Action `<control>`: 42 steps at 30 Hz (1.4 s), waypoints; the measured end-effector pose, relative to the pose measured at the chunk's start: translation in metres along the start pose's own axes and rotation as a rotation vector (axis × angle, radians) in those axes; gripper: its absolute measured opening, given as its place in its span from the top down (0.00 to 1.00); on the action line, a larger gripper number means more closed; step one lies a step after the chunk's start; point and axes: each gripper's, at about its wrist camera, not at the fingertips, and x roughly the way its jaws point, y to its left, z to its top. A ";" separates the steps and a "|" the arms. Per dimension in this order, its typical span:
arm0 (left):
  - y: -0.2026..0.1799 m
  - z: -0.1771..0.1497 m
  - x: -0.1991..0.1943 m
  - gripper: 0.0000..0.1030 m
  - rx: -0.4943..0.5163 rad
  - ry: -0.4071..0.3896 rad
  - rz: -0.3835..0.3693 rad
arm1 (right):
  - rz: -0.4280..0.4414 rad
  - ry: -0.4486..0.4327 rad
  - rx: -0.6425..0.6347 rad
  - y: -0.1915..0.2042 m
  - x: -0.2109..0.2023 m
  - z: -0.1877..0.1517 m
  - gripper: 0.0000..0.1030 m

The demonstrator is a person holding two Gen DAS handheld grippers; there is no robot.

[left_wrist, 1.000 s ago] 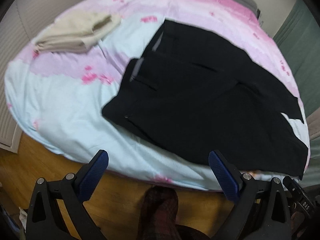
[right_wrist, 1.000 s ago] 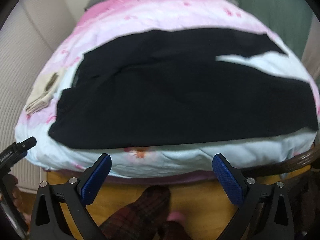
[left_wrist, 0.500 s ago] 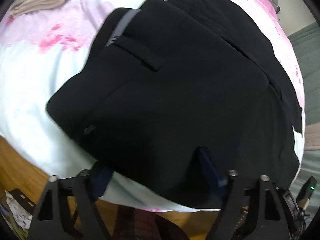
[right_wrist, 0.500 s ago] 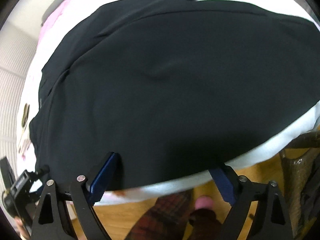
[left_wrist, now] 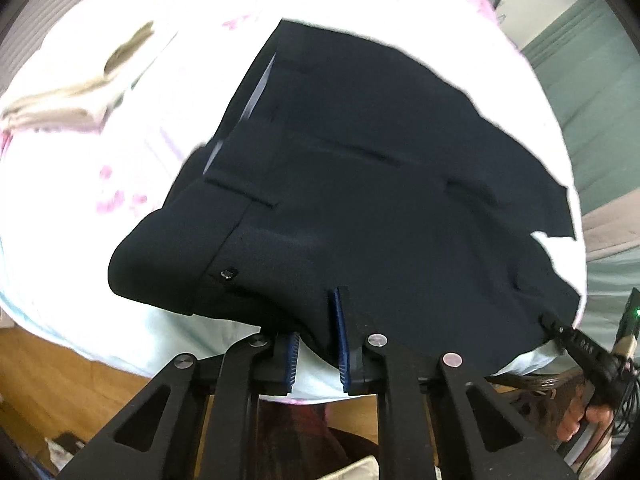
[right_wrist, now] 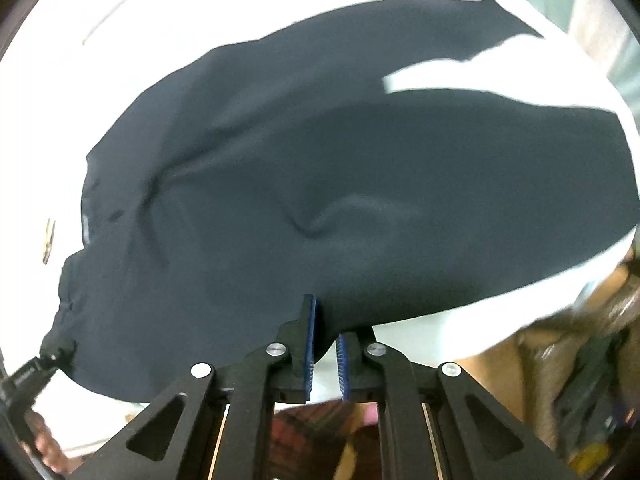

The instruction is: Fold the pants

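Note:
Black pants (left_wrist: 360,184) lie spread on a pale, pink-patterned bed cover (left_wrist: 100,184), waistband to the left. My left gripper (left_wrist: 316,332) is shut on the near edge of the pants close to the waistband and button. My right gripper (right_wrist: 326,332) is shut on the near edge of the same pants (right_wrist: 340,184), farther along the leg. The cloth bunches and creases where each gripper pinches it. Each gripper's black body shows at the edge of the other's view.
A folded beige garment (left_wrist: 76,92) lies on the bed cover at the far left. The wooden floor (left_wrist: 60,392) and the person's plaid-clad legs (right_wrist: 312,436) are below the bed's near edge. A green curtain (left_wrist: 592,80) hangs at the right.
Both grippers moved in from above the floor to the near edge of the pants and closed from wide open onto the cloth.

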 end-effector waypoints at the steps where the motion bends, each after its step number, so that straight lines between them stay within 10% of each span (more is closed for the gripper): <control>1: -0.002 0.004 -0.006 0.84 0.006 -0.010 -0.004 | 0.003 -0.012 0.000 0.002 -0.008 0.006 0.91; 10: -0.035 0.079 -0.073 0.88 0.030 -0.194 -0.038 | 0.106 -0.192 0.049 0.009 -0.097 0.051 0.93; 18: -0.064 0.163 -0.053 0.88 0.016 -0.274 0.050 | 0.130 -0.206 -0.029 0.031 -0.095 0.148 0.93; 31: -0.057 0.292 0.090 0.88 -0.073 -0.119 0.191 | 0.100 -0.051 -0.157 0.096 0.030 0.302 0.93; 42: -0.043 0.340 0.181 0.86 -0.065 0.086 0.305 | 0.008 0.086 -0.239 0.121 0.122 0.350 0.92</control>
